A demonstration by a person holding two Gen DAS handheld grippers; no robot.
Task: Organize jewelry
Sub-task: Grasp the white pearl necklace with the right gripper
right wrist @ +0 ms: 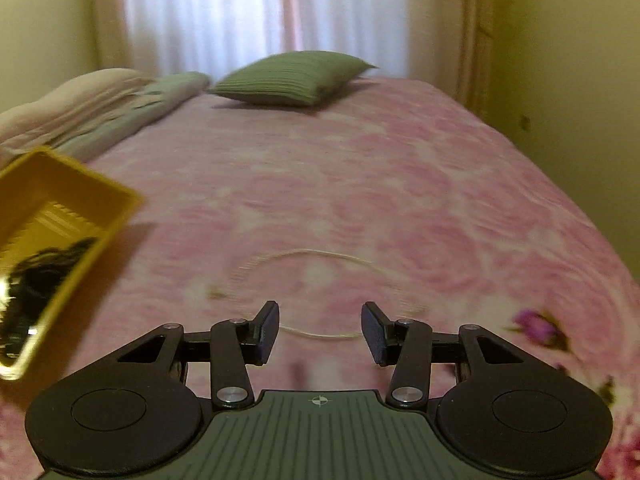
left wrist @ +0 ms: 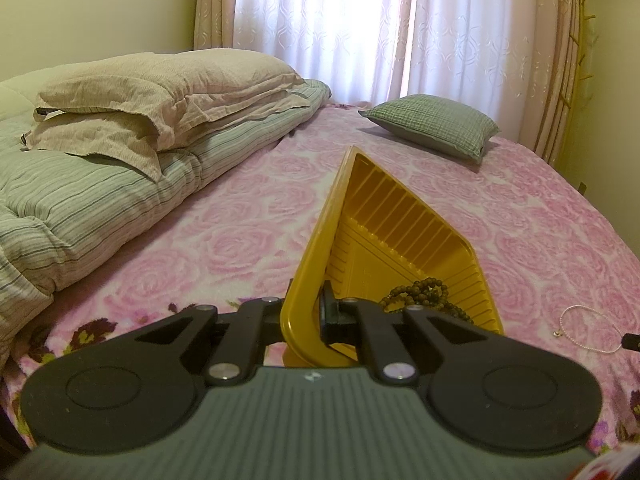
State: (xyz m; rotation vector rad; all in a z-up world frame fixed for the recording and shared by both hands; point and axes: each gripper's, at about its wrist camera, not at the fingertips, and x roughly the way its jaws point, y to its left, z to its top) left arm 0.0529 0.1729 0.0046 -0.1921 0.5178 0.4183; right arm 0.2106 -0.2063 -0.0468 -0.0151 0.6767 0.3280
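My left gripper is shut on the near rim of a yellow plastic tray and holds it tilted above the bed. A dark brown bead necklace lies bunched in the tray's low corner. In the right wrist view the tray hangs at the left, with the dark beads inside. A thin white bead necklace lies looped on the pink blanket. My right gripper is open just over its near strand, which shows between the fingers with the pads not touching it. The same white necklace lies right of the tray.
A pink rose-patterned blanket covers the bed. A green checked pillow lies at the far end under the curtained window. Folded striped bedding and beige pillows are stacked on the left. The bed's right edge runs along a yellow wall.
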